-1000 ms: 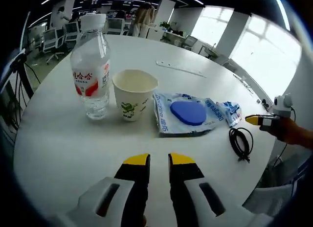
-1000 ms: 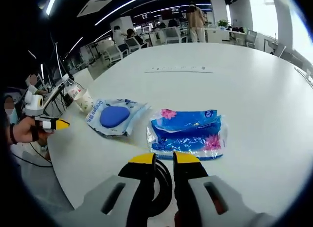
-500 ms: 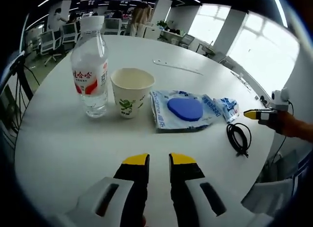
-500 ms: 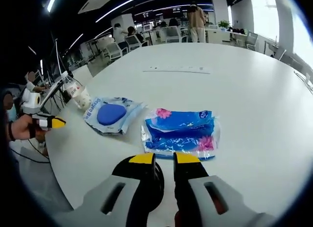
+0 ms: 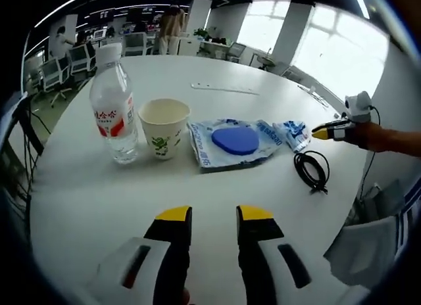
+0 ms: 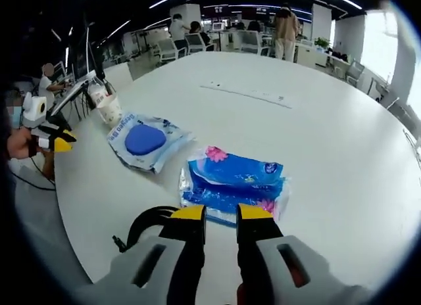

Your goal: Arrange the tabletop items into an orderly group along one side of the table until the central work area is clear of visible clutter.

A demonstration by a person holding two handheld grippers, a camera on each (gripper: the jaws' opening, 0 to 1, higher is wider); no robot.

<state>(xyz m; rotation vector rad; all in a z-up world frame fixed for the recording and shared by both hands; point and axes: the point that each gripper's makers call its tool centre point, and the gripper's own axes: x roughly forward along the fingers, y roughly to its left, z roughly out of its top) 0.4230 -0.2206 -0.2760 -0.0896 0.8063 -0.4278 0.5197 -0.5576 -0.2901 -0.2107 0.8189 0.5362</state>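
Change since earlier frames: left claw jaws a little wider apart than half a second ago, nothing between them. Right claw jaws parted by a narrow gap, nothing held; black cable coil formerly between and beneath those jaws now lying to their left on the table, clear of the tips. Both views shifted with the hands; items otherwise in the same order.

Row of items along the near edge of the white round table, left gripper view, left to right:
- Clear water bottle, white cap, red-and-white label, upright.
- Paper cup, green print, upright, just beside the bottle.
- Transparent packet with blue oval contents, lying flat, just beside the cup.
- Blue tissue pack, partly behind the packet's far corner.
- Cable coil, black, near the table edge beyond the packet.
- Right claw, yellow-tipped, held in a hand above the table edge by the tissue pack.

Right gripper view: tissue pack, pink flower print, flat just ahead of the jaw tips; packet beyond it to the left; cup and bottle small at the far left edge; left claw in a hand off that edge.

Surface and room: thin pale strip lying alone towards the table's far side. Open office beyond, desks, chairs, ceiling light strips, large windows, people standing in the distance.
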